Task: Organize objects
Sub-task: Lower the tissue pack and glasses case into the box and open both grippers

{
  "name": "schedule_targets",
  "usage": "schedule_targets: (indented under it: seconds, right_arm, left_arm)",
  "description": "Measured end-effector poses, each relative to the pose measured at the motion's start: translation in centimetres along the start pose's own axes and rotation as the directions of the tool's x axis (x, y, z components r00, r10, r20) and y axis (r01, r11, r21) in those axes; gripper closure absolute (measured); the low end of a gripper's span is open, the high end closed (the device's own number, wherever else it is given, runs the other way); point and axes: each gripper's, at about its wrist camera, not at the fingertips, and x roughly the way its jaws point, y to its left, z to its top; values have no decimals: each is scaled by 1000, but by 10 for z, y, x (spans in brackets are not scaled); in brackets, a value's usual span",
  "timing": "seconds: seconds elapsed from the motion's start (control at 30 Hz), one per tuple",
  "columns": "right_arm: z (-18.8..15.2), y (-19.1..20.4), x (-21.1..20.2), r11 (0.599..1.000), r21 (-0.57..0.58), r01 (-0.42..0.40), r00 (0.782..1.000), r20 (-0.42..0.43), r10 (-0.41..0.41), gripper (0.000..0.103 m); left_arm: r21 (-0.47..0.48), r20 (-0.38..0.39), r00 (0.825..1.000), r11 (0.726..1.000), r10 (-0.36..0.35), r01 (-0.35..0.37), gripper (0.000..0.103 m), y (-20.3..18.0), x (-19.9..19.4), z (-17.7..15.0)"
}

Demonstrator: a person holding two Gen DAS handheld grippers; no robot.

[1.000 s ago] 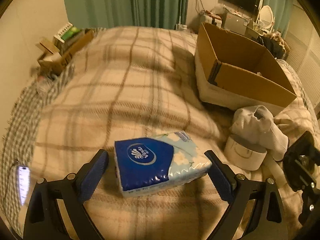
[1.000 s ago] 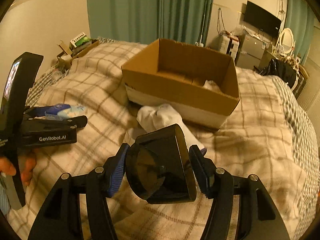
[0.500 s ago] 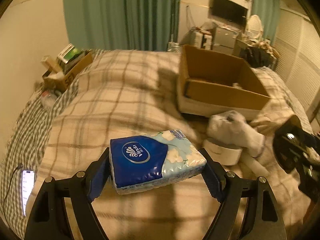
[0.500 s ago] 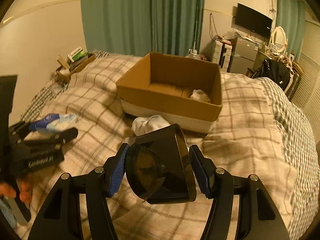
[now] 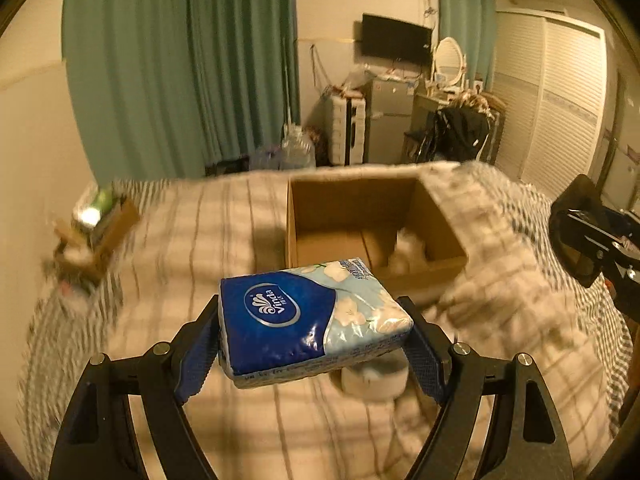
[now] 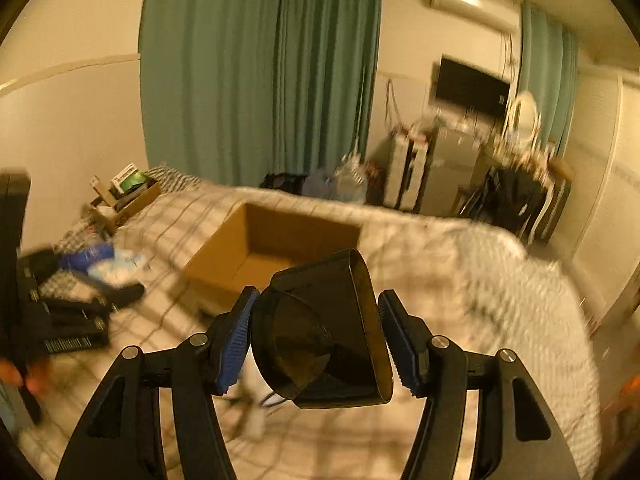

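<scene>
Cardboard box, open-topped, on the plaid bed; seen from higher than a second ago, and now straight ahead of both cameras. Shows one pale soft clump on its floor, too blurred to name.

Tissue pack, blue and floral: a second ago flat on the blanket with the pads standing off either side, now clamped between the left gripper fingers and carried clear of the bed, short of the box's near wall. Black cone-shaped shade: gripped across its width by the right gripper fingers as before, but raised as well, with the box beyond it. Both fingers pairs closed on a load, neither free.

Reads as pickup finished for both hands and the carry to the box under way; release over the opening probably next, one hand at a time to avoid a clash above the rim. Heavy motion blur across the blanket, so finer detail there unreliable.

Count: one large box, one tissue pack, one black shade, one white roll lying on the bed under the lifted pack, one small cluttered carton at the bed's far left edge. Loose pale fabric to the right of the roll, number of pieces impossible to tell.
</scene>
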Motion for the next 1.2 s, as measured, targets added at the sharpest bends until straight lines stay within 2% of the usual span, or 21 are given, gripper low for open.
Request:
schedule_targets:
  seconds: [0.13, 0.23, 0.37, 0.47, 0.6, 0.8, 0.97, 1.1, 1.17, 1.2]
  right_arm:
    - [33, -14, -5, 999, -36, 18, 999, 39, -17, 43]
    - [58, -25, 2, 1000, -29, -9, 998, 54, 11, 43]
    - [84, -33, 30, 997, 4, -75, 996, 48, 74, 43]
    - [97, -32, 62, 995, 12, -96, 995, 28, 96, 43]
    - [99, -29, 109, 991, 31, -132, 991, -17, 133, 43]
    - [78, -28, 180, 984, 60, -168, 980, -96, 173, 43]
    - [52, -25, 228, 983, 69, -171, 970, -165, 181, 43]
    - [38, -37, 244, 978, 119, -172, 966, -173, 191, 41]
    - [40, -43, 243, 975, 140, -170, 968, -162, 192, 26]
    - [43, -47, 236, 975, 151, -162, 974, -133, 183, 20]
  left_arm:
    - [58, 64, 998, 998, 27, -31, 19, -4, -2, 41]
    - [92, 83, 996, 995, 29, -36, 19, -13, 5, 66]
    - [102, 43, 999, 995, -21, 17, 19, -26, 35, 89]
    - [99, 17, 1000, 995, -17, 15, 19, -32, 64, 97]
    - [77, -16, 1000, 997, -18, 19, 19, -35, 102, 94]
    - [80, -88, 996, 997, -1, 9, 19, -36, 164, 75]
    - [92, -114, 993, 996, 6, 5, 19, -38, 192, 57]
    - [114, -111, 994, 993, -20, 33, 17, -46, 197, 47]
    - [129, -120, 992, 991, -30, 45, 16, -52, 193, 45]
    - [130, -125, 992, 990, -28, 45, 12, -54, 189, 46]
